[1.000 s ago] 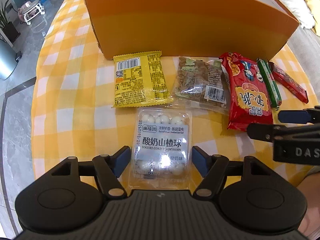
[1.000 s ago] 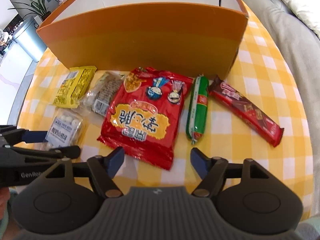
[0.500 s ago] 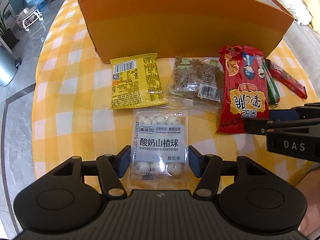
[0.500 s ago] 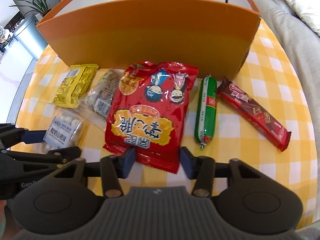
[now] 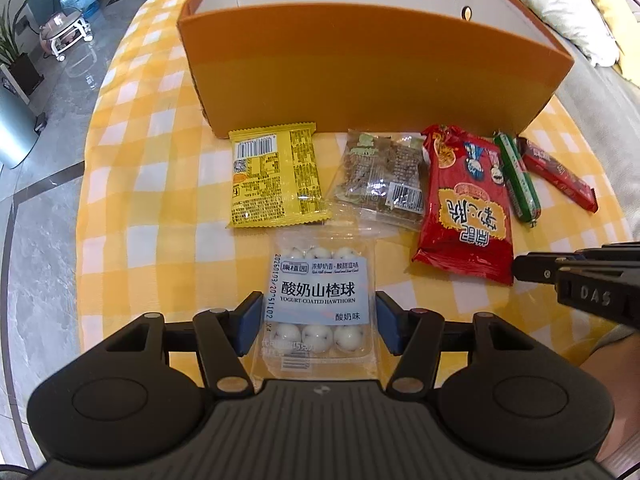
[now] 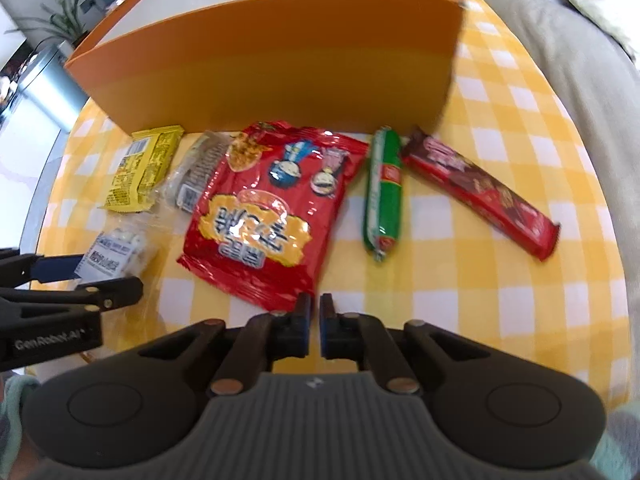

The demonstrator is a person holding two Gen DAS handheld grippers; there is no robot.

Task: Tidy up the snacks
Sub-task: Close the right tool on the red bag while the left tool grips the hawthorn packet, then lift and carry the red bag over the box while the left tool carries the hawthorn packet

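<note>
Left wrist view: the left claw (image 5: 318, 322) sits low over the worktop (image 5: 132, 208), which wears a yellow-and-white checked cloth. Its blue pads are spread to the width of a clear tray of yogurt-coated hawthorn balls (image 5: 318, 300), one pad against each long side; whether they are pressing it cannot be told. Beyond the tray lie a yellow packet (image 5: 276, 180) and a clear bag of brown snack (image 5: 380, 176), their near edges just beside the tray's far end. To the right run a red noodle bag (image 5: 468, 208), a green sausage stick (image 5: 516, 178) and a red-brown wafer bar (image 5: 558, 174). An orange box (image 5: 360, 76) stands open-topped behind the whole row, its front wall close to the far ends of the packets.

From the right wrist view, the right claw (image 6: 314, 328) has its pads drawn together with only a slim gap, at the near edge of the red noodle bag (image 6: 272, 204), its corner just at the fingertips; a grip on the foil cannot be confirmed, and this frame is blurred. The sausage stick (image 6: 382, 192) and wafer bar (image 6: 480, 192) lie to its right, apart from it.
</note>
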